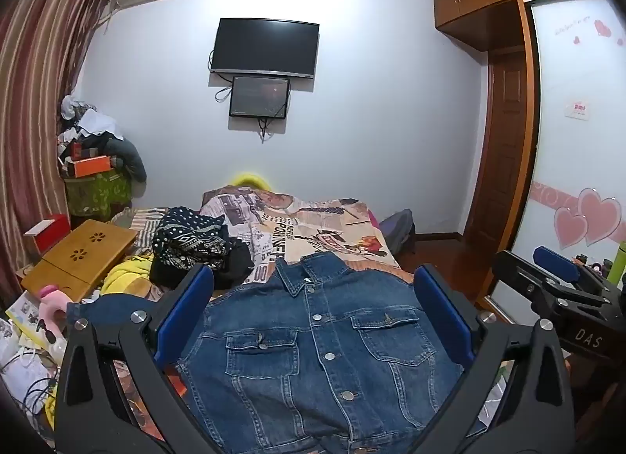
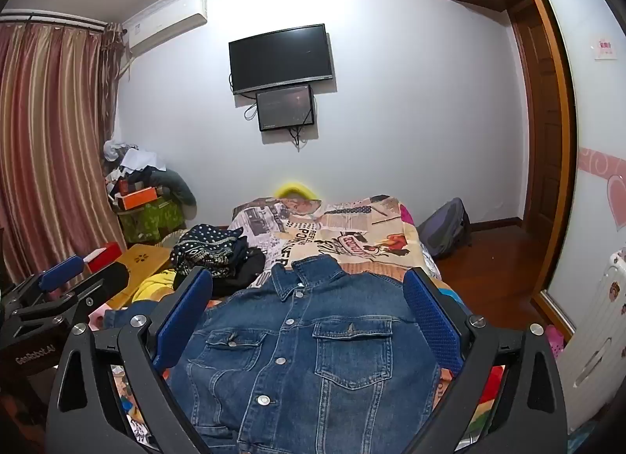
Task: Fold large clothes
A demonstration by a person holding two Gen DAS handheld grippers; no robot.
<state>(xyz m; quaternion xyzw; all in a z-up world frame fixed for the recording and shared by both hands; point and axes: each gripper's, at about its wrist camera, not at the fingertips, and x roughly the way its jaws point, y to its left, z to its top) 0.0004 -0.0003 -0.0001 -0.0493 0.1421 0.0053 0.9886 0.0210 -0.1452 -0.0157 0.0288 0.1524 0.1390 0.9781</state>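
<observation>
Below both tools [image 1: 313,297] [image 2: 309,293]: denim jkt [image 1: 313,356] flat, untouched, buttoned.

- Left gripper [image 1: 313,285]: jaws spread wide, nothing clamped between the blue pads [image 1: 187,313]. The black fingers angle slightly downward and forward.
- Right gripper [image 2: 309,289]: jaws likewise spread wide, blue pads [image 2: 430,321] apart, nothing clamped. It tilts slightly downward.
- Relative position: the two grippers sit side by side, near each other and pointing the same way. Each appears at the edge of the other's wrist view, with its jaws apart.
</observation>
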